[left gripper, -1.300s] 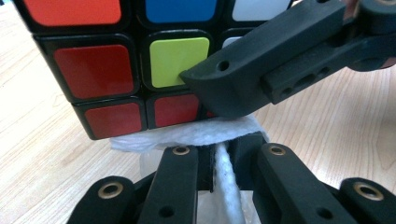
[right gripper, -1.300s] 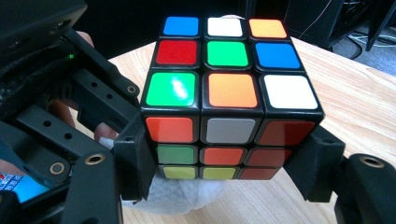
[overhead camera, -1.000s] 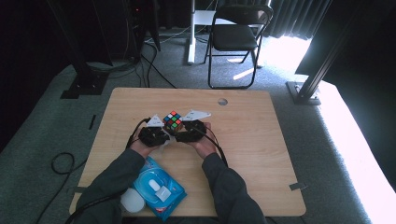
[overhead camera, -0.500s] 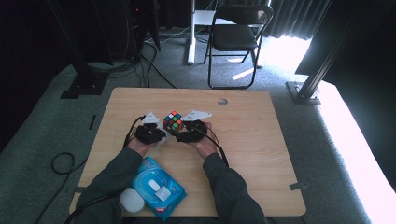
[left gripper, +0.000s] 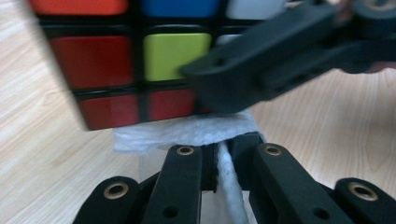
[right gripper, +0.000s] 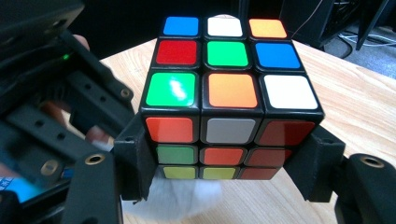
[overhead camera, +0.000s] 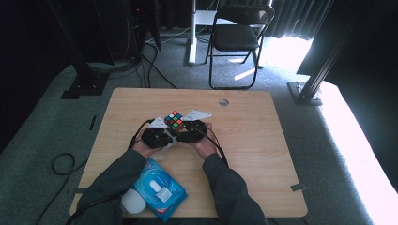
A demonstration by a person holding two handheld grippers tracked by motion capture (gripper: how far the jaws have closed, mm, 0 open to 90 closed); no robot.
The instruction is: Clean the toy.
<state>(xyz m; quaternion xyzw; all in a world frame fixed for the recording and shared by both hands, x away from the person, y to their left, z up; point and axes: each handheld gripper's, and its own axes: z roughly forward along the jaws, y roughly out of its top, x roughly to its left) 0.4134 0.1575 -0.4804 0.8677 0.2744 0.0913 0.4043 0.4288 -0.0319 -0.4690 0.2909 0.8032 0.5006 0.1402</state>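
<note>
- One puzzle cube (right gripper: 229,100) near the middle of the counter (overhead camera: 263,154), clamped by its left and right sides in the jaws of the right gripper (right gripper: 229,163); top face mixed: blue, white, orange, red, green.
- Under the cube, just touching its lower edge, a white wipe (left gripper: 187,133), pinched in the clenched jaws of the left gripper (left gripper: 219,161).
- In the high view, cube (overhead camera: 174,120) between the two grippers, left gripper (overhead camera: 157,136) just left and nearer, right gripper (overhead camera: 191,131) just right, both hands close together.
- In the left gripper view, one black jaw of the right gripper crossing in front of the cube's red and yellow-green squares.
- Near the counter's near left edge, a blue wipe packet (overhead camera: 157,190) with a white lid; just left of it, a white round object (overhead camera: 133,202).
- Far off, beyond the counter, a black folding chair (overhead camera: 239,33) on grey carpet.
</note>
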